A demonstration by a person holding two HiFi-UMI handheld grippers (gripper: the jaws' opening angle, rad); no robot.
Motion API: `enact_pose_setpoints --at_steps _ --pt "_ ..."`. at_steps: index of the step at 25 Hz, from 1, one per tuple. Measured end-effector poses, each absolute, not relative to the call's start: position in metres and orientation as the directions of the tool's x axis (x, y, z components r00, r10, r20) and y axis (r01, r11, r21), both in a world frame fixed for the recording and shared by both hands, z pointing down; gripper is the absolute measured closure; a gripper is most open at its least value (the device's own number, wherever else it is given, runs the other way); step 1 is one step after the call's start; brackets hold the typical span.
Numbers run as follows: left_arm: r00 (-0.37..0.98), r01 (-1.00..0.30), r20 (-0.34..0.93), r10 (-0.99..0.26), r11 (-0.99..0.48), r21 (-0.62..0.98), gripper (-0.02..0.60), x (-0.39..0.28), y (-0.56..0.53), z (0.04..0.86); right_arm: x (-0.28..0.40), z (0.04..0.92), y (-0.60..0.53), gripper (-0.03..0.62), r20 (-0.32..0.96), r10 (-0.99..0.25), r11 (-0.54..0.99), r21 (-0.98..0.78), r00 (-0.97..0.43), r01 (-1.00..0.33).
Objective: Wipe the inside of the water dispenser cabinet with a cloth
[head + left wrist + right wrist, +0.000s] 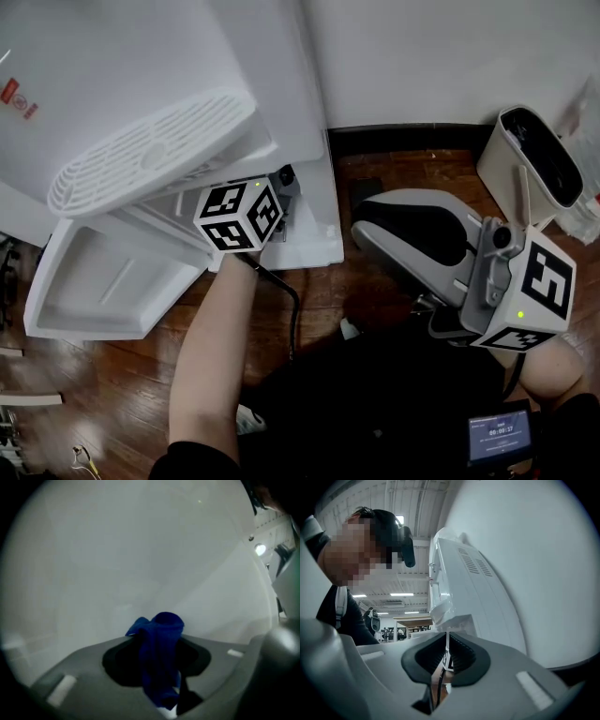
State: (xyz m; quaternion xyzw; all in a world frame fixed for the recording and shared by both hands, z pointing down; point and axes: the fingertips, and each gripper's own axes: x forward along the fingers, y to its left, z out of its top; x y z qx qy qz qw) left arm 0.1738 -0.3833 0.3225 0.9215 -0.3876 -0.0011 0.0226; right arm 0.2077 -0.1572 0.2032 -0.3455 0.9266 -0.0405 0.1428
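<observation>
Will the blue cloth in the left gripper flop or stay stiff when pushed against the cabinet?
Probably floppy: the blue cloth bunches and droops in folds between the jaws. Likely light, and apt to crumple against the white surface ahead.

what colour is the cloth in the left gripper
Deep blue. The crumpled fabric cloth shows best in the left gripper view.

- A dark brown wooden plank floor (112, 394) fills the lower half of the head view and runs up to a black skirting (412, 138) at the foot of the white wall.
- A white water dispenser (141, 84) stands on it at upper left.
- A white bin (506, 178) with a dark lining stands at upper right, near the wall.
- A pale strip (28, 398) and thin wires (82, 459) lie at lower left.
</observation>
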Motion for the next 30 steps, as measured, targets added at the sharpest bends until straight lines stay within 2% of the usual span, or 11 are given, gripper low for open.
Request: enact_pose_setpoints --at_steps 7,10,13,15,22,27,30 --pt "0.367 -0.923 0.048 -0.929 -0.370 -0.105 0.413 0.100 -0.410 0.332 0.206 0.203 -0.157 0.569 -0.236 -0.646 0.763 -0.169 -0.726 -0.624" --pt "0.200 -0.973 0.091 -0.976 -0.208 -0.098 0.414 0.063 -0.422 0.342 0.206 0.204 -0.158 0.569 -0.237 -0.645 0.764 -0.179 -0.726 -0.620" --pt "0.134 -0.985 0.120 -0.984 -0.146 -0.094 0.415 0.050 -0.429 0.357 0.207 0.204 -0.158 0.569 -0.236 -0.649 0.761 -0.182 -0.723 -0.623" --pt "0.157 -0.984 0.102 -0.982 -0.164 -0.064 0.414 0.052 -0.431 0.362 0.207 0.204 -0.158 0.569 -0.238 -0.651 0.759 -0.182 -0.721 -0.625" --pt "0.426 -0.901 0.093 -0.900 -0.412 0.137 0.413 0.100 -0.415 0.377 0.203 0.206 -0.159 0.569 -0.228 -0.631 0.776 -0.183 -0.741 -0.604" --pt "0.640 -0.768 0.162 -0.751 -0.625 0.138 0.414 0.151 -0.394 0.395 0.203 0.208 -0.160 0.569 -0.221 -0.635 0.772 -0.188 -0.740 -0.607" --pt "0.697 -0.717 0.171 -0.697 -0.668 0.199 0.414 0.172 -0.386 0.397 0.205 0.209 -0.161 0.569 -0.220 -0.643 0.766 -0.202 -0.734 -0.610"
